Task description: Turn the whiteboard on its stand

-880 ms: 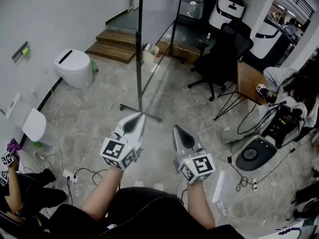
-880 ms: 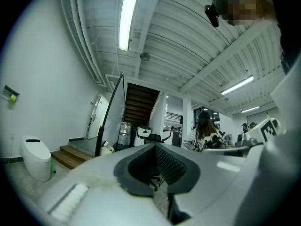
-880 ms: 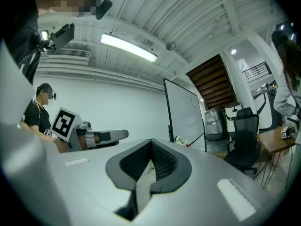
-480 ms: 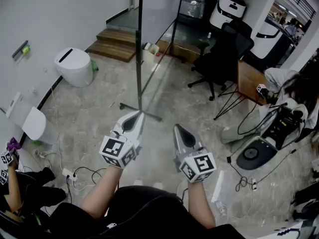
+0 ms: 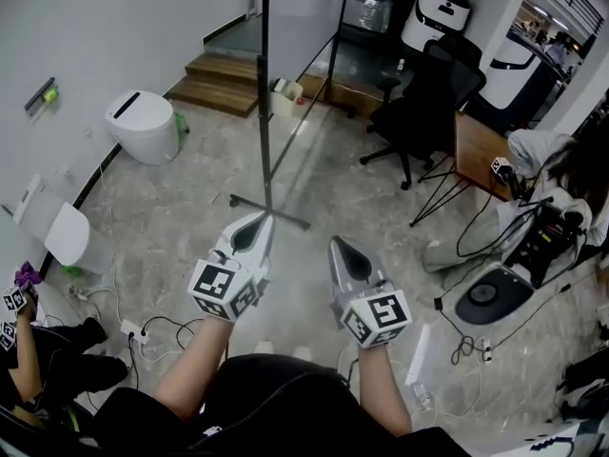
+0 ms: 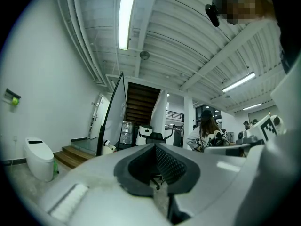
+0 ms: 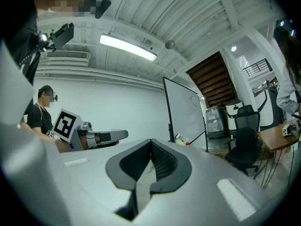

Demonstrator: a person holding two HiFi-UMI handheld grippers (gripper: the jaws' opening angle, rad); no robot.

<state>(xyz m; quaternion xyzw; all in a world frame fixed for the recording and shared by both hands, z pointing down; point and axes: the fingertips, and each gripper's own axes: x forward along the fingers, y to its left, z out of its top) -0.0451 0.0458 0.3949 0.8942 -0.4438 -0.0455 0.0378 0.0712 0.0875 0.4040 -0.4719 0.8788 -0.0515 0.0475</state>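
Note:
The whiteboard [image 5: 300, 55] stands on its black stand [image 5: 264, 122] ahead of me, seen almost edge-on, with its foot [image 5: 269, 212] on the stone floor. It also shows in the left gripper view as a narrow whiteboard [image 6: 109, 119] and in the right gripper view as a whiteboard [image 7: 186, 112] with its white face showing. My left gripper [image 5: 249, 228] is level and shut, empty, its tip just short of the stand's foot. My right gripper [image 5: 343, 253] is beside it, shut and empty too. Neither touches the board.
A white toilet-like unit [image 5: 143, 127] stands at the left wall, with wooden steps [image 5: 224, 84] behind it. A black office chair [image 5: 423, 112], a wooden desk [image 5: 476, 150] and a round robot base [image 5: 485, 298] stand right. Cables lie on the floor [image 5: 143, 336]. A person [image 5: 38, 365] crouches at lower left.

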